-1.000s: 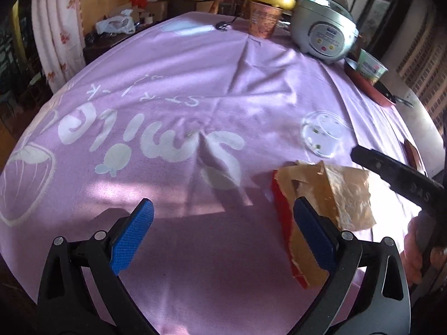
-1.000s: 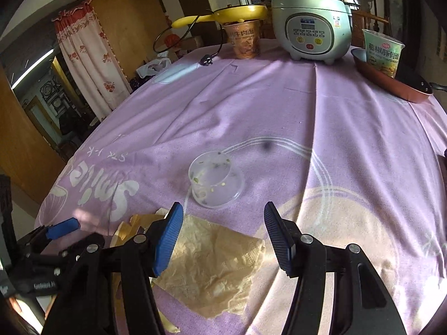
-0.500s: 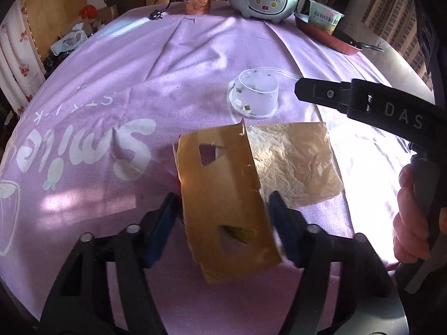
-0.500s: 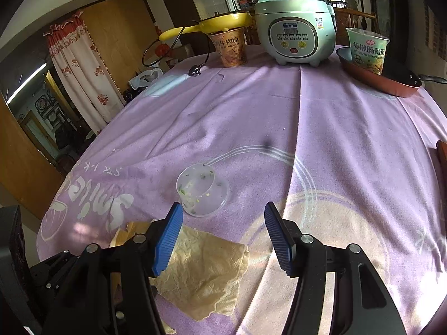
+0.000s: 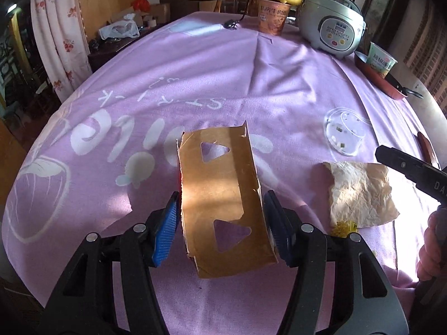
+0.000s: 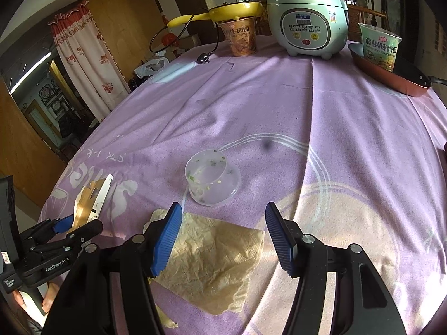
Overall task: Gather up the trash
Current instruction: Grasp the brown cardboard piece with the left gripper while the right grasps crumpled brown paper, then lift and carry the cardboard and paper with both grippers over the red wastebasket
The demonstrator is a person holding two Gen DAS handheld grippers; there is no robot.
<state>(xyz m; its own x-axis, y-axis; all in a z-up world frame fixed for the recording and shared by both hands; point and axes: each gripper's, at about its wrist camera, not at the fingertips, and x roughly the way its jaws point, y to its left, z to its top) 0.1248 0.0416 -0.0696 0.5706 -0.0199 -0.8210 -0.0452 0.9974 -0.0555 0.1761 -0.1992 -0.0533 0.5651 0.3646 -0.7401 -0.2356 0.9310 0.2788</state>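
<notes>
A brown cardboard piece (image 5: 223, 173) with triangular cut-outs is bowed between the blue pads of my left gripper (image 5: 221, 195), which is shut on it and holds it above the purple tablecloth (image 5: 195, 69). In the right wrist view the cardboard (image 6: 92, 201) sticks up from the left gripper (image 6: 67, 223) at the far left. My right gripper (image 6: 222, 208) is open, over a crumpled tan napkin (image 6: 212, 262) that lies flat. The napkin (image 5: 360, 192) is right of the cardboard. An upturned clear plastic cup (image 6: 212, 178) with food bits stands just beyond it.
At the table's far end stand a rice cooker (image 6: 307, 19), an orange noodle cup (image 6: 241, 39) under a yellow utensil, and a green noodle cup (image 6: 380, 47) inside a red pan (image 6: 391, 78). A plug (image 6: 202, 58) lies near them. The tablecloth drops off at the left.
The left gripper has shut on the cardboard and lifted it off the napkin, carrying it left. The napkin now lies bare. The right gripper has barely moved.
</notes>
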